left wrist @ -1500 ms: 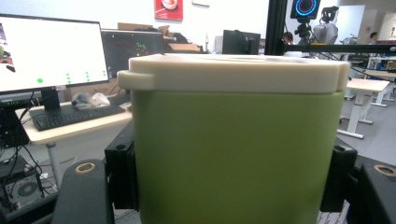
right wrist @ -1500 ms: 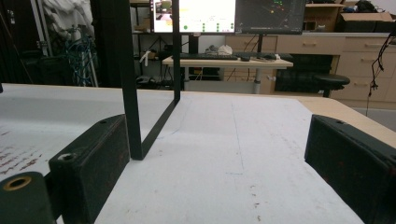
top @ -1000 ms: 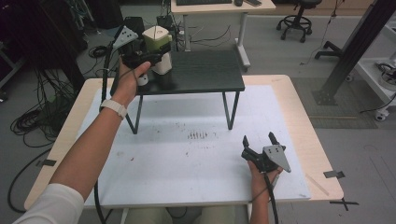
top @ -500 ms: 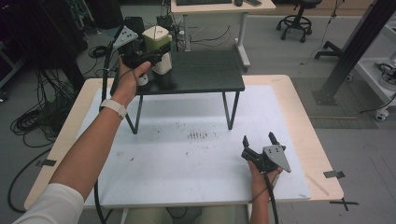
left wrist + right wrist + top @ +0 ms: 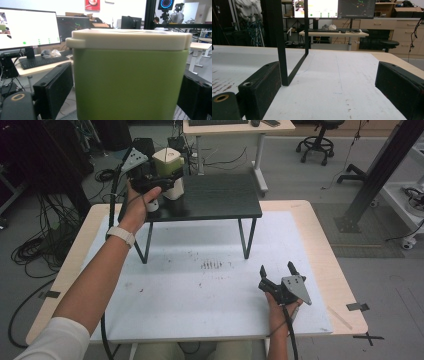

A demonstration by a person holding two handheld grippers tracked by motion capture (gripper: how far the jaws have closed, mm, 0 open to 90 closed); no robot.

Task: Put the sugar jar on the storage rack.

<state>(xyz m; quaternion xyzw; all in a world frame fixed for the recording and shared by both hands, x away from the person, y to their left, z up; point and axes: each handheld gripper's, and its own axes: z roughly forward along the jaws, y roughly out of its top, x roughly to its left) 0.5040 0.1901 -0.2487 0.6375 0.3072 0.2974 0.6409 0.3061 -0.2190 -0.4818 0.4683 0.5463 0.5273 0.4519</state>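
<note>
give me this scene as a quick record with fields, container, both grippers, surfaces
container: green container with cream lid, upright at the left end of the black raised shelf
left gripper: at the container, which stands between its fingers; jaws have just been opening, a gap shows beside the left finger
right gripper: open, nothing between its fingers, low over the white mat
shelf: stands on thin black legs on the mat
table: wooden edge around the mat

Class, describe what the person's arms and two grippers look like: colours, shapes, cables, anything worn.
Both grippers, left gripper and right gripper, are black with blocky jaws, a grey three-cornered plate on top and a trailing black cable. The left arm wears a white sleeve and a white wristband.
</note>
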